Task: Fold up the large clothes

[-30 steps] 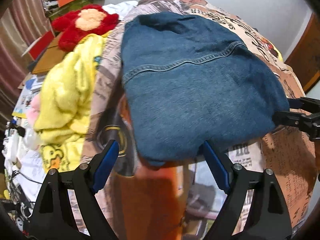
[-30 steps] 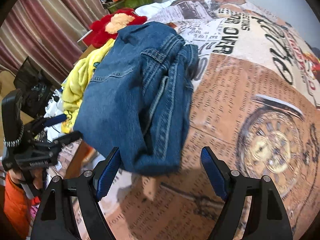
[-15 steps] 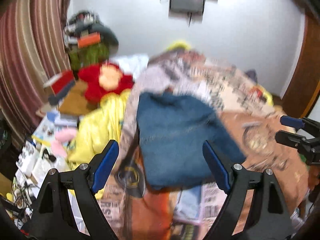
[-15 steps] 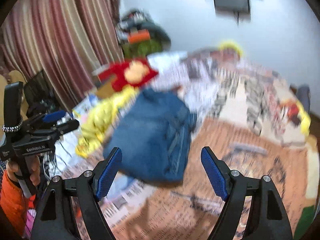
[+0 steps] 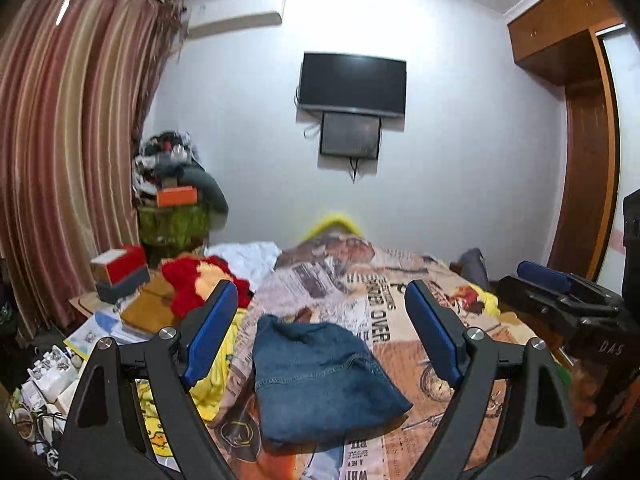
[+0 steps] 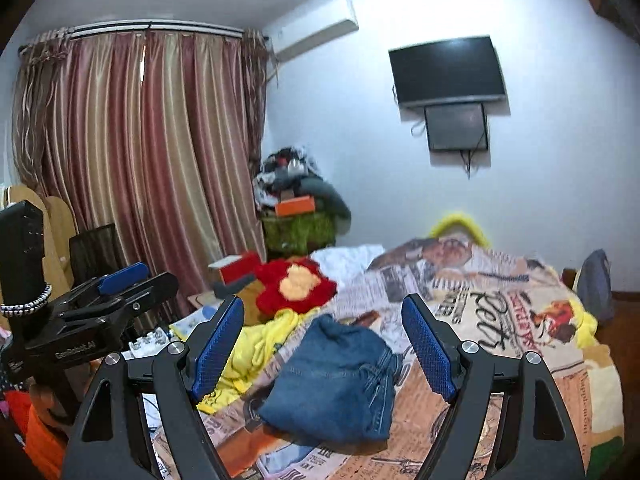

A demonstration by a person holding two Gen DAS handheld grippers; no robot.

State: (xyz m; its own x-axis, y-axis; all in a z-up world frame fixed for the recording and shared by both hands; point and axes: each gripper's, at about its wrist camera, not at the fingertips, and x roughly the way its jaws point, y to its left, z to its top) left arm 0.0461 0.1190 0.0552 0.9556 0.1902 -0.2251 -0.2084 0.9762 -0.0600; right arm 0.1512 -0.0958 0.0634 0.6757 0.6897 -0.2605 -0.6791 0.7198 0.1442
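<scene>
Left wrist view: we hold our left gripper (image 5: 320, 338) wide open, empty, above the folded blue denim jeans (image 5: 320, 380). Our right gripper (image 6: 322, 350) gapes empty too, over the newspaper-print bedspread (image 6: 500, 320).

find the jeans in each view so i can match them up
Left wrist: the jeans lie folded low in the centre, between the open left gripper fingers, on the bedspread.
Right wrist: the jeans lie low in the centre, between the open right gripper fingers.
Shared landmark: the red plush beyond the jeans, to their left.
</scene>
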